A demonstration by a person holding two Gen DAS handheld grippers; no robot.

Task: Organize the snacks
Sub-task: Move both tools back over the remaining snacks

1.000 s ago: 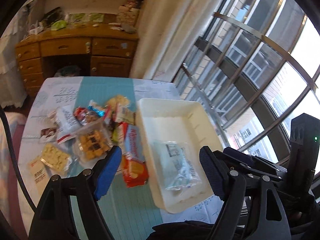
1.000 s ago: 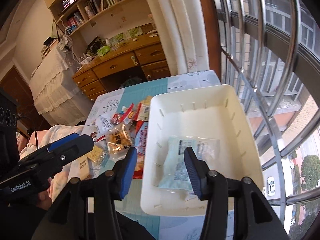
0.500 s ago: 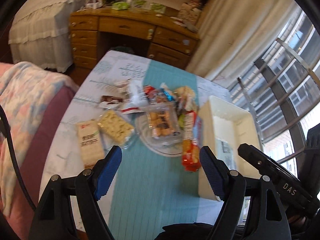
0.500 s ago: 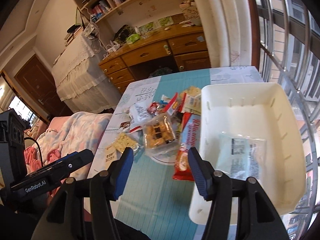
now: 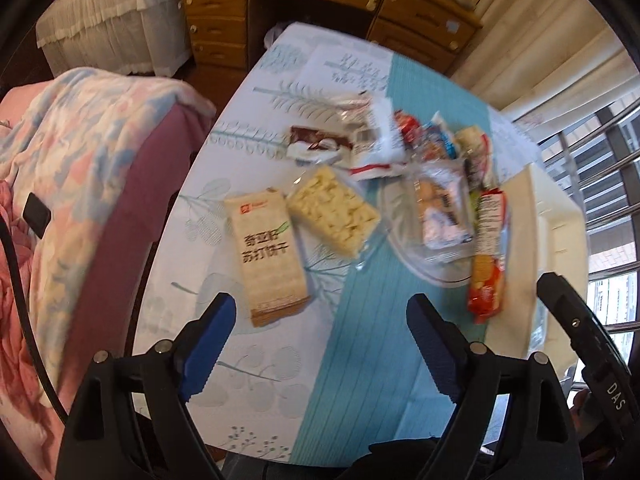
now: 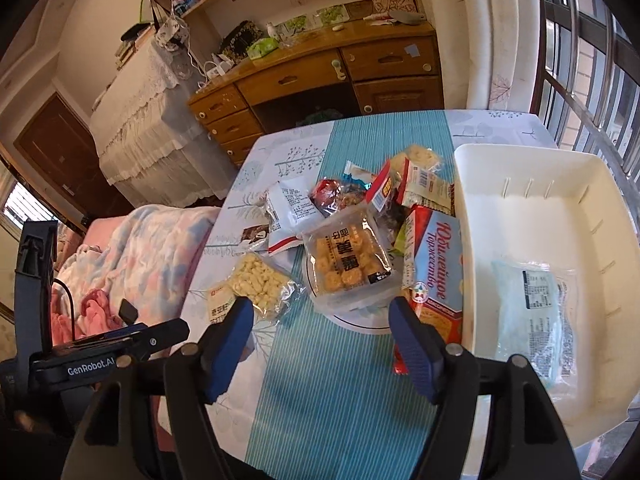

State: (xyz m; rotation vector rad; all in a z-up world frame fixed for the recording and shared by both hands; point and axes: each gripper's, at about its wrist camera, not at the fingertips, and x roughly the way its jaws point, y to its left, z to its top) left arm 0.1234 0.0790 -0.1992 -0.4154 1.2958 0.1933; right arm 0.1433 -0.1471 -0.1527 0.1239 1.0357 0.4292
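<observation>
Two tools, left tool (image 5: 318,344) and right tool (image 6: 322,346), are opening, empty, above the snacks; beige cracker pack (image 5: 269,254) reads "苏打饼干", red biscuit pack (image 6: 434,270) carries Cyrillic script.

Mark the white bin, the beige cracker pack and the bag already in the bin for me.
white bin (image 6: 532,168): right wrist view, bare far wall.
beige cracker pack (image 5: 266,252): left wrist view, middle of its printed face.
bag in the bin (image 6: 536,316): right wrist view, centre of the clear wrapper.
</observation>
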